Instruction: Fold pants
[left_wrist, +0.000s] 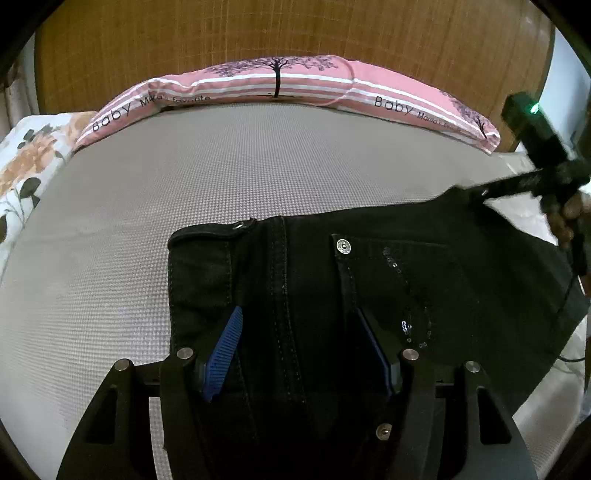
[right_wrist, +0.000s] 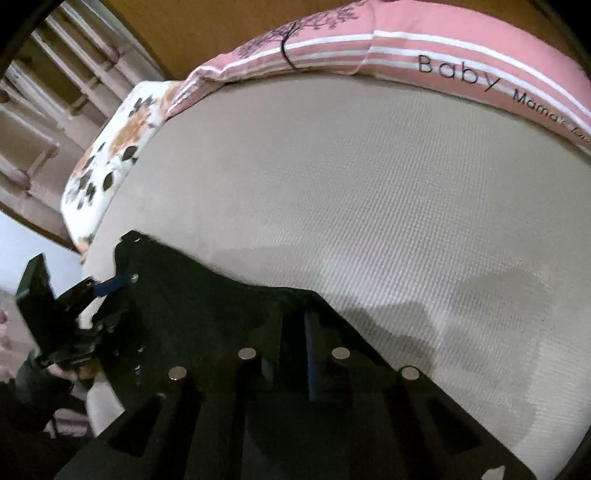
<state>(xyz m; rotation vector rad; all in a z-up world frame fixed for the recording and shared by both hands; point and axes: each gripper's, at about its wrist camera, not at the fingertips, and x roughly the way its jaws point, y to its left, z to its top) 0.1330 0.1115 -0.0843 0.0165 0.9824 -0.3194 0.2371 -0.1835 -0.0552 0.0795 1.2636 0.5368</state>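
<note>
Left gripper (left_wrist: 295, 350) has its blue pads spread, the black pants (left_wrist: 369, 288) running between them near the waistband, so no firm pinch shows. Right gripper (right_wrist: 295, 354) seems clamped on the far waist corner, fingers narrow. Beyond, the pants hang over the bed (left_wrist: 221, 177), apparently early, main folds undone; pink pillow (left_wrist: 295, 85) behind

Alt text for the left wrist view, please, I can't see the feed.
The left claw stands open over black pants lying on a grey bed. The right claw grips the pants' far right edge; a pink pillow lies along the wooden headboard.
</note>
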